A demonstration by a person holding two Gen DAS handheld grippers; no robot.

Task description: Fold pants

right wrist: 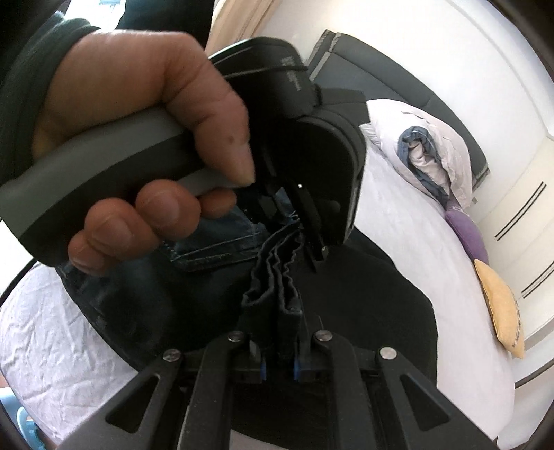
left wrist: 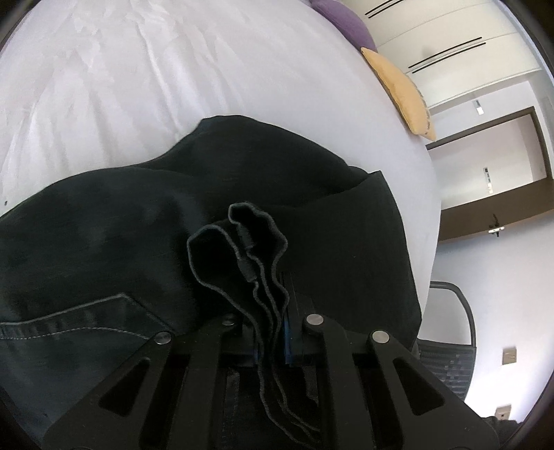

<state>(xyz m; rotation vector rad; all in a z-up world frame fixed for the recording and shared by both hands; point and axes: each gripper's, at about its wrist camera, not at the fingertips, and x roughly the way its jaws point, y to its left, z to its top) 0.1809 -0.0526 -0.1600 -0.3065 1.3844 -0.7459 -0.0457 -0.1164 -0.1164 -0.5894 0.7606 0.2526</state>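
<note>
Dark jeans (left wrist: pixel 104 242) lie spread on the white bed (left wrist: pixel 173 69), with a back pocket showing at the lower left. In the left wrist view my left gripper (left wrist: pixel 273 294) is shut on a bunched stack of the jeans' edges, which stick up in wavy layers between the fingers. The right wrist view shows my right gripper (right wrist: pixel 289 318) shut on the same pleated bundle of the jeans (right wrist: pixel 363 294). Just above it, a person's hand (right wrist: pixel 138 138) holds the left gripper (right wrist: pixel 311 249), clamped on the cloth close by.
A yellow cushion (left wrist: pixel 401 93) and a purple cushion (left wrist: pixel 346 20) lie along the bed's far edge. A white pillow with blue cloth (right wrist: pixel 429 152) rests against the dark headboard (right wrist: pixel 381 69). White wardrobe doors (left wrist: pixel 467 52), a brown door frame (left wrist: pixel 484 207) and a dark mesh chair (left wrist: pixel 450 346) stand beyond the bed.
</note>
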